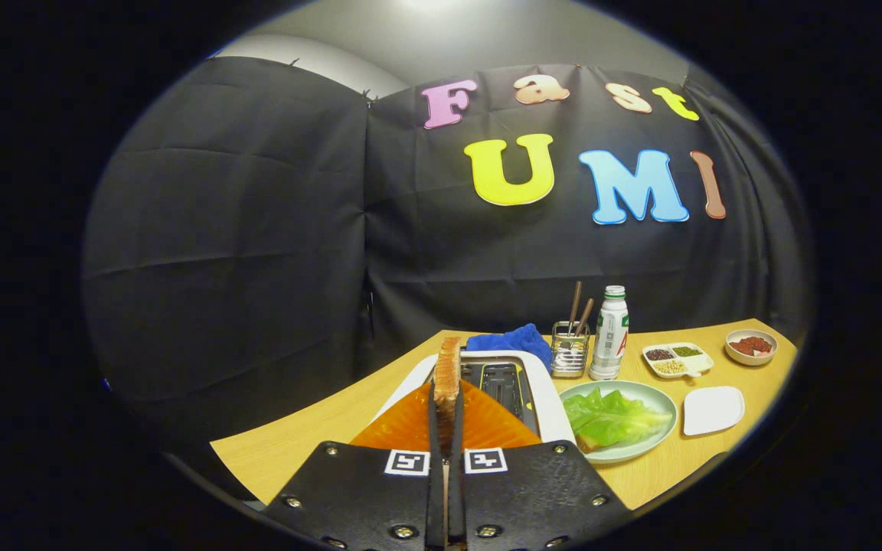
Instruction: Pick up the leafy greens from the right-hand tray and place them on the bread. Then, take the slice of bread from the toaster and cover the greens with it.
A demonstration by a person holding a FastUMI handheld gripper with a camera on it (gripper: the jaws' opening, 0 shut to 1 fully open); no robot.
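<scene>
Between the fingers of the gripper, pinching a slice of toasted bread on edge, both fingers pressing on its flat faces, just over the white toaster. Standing upright, narrow edge facing back toward the gripper, broad faces turned left and right, long axis running up and away from the fingertips. Probably handling light and stiff, with a crumbly crust, so judging a gentle squeeze on the lower half, across the flat faces, the safest hold. Lying off to the right of the fingers, on a pale green plate, leafy greens already covering something brown peeping out at the near edge, likely the lower bread; soft and limp by the look. Beyond the plate, standing upright, a small bottle.
</scene>
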